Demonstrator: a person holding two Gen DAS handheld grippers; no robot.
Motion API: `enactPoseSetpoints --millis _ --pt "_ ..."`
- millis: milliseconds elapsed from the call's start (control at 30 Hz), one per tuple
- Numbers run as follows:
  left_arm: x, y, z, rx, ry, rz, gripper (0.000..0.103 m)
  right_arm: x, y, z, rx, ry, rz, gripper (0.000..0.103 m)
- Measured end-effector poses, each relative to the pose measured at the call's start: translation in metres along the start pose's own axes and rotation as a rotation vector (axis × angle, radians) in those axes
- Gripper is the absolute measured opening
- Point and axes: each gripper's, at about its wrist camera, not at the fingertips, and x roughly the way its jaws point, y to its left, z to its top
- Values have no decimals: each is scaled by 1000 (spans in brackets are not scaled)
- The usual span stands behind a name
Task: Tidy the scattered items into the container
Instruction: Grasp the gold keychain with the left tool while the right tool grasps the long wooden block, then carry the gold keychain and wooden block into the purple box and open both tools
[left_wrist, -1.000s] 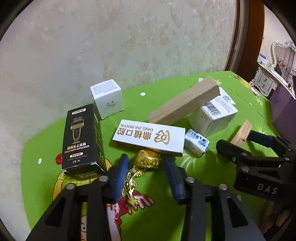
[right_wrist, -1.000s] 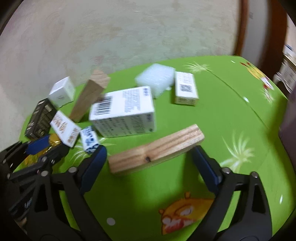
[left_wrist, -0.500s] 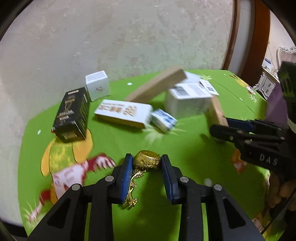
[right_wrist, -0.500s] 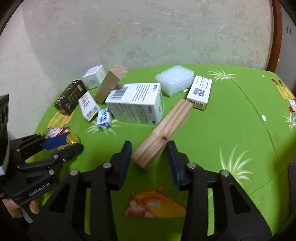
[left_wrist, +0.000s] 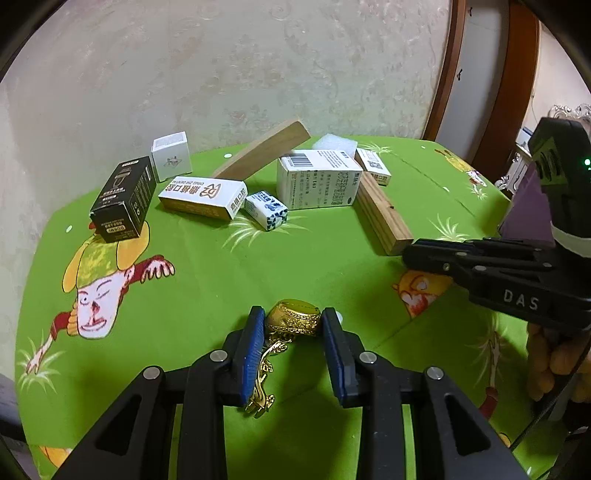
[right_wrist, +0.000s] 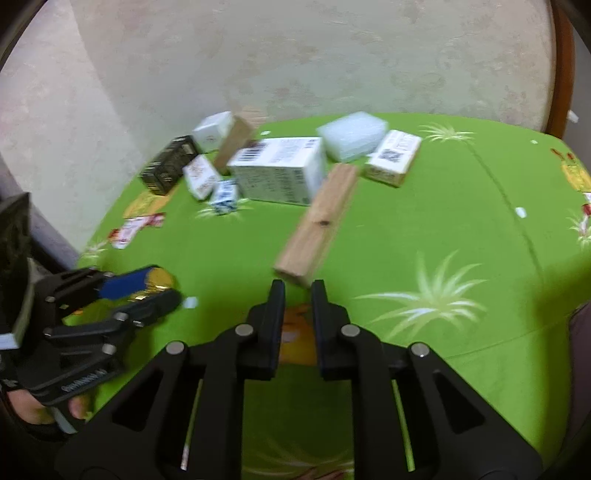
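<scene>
jaws on one gold ornament (left_wrist: 293, 322)

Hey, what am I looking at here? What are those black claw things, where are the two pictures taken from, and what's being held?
The black claws are two-finger grippers, one in each of a person's hands. Each picture comes from a camera on one gripper, looking along its fingers. On the green tablecloth lie small boxes and wooden blocks. The left gripper holds a gold ornament between its blue pads. The right gripper is shut at the nearer block's end; whether it pinches it is unclear.
</scene>
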Motion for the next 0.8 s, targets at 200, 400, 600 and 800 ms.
enactPoseSetpoints --millis 200,400,600,800 --pt "-1 1 -3 -25 -4 -2 32 -5 2 5 68 -60 -126 79" --pt "-1 -1 -4 -63 -8 20 32 25 11 25 52 -17 -175 76" --pt "-3 -11 -7 -100 -12 51 32 25 13 23 -22 -13 -164 31" --pt "-5 -25 -11 -141 -15 34 32 9 6 10 -39 -19 -167 21"
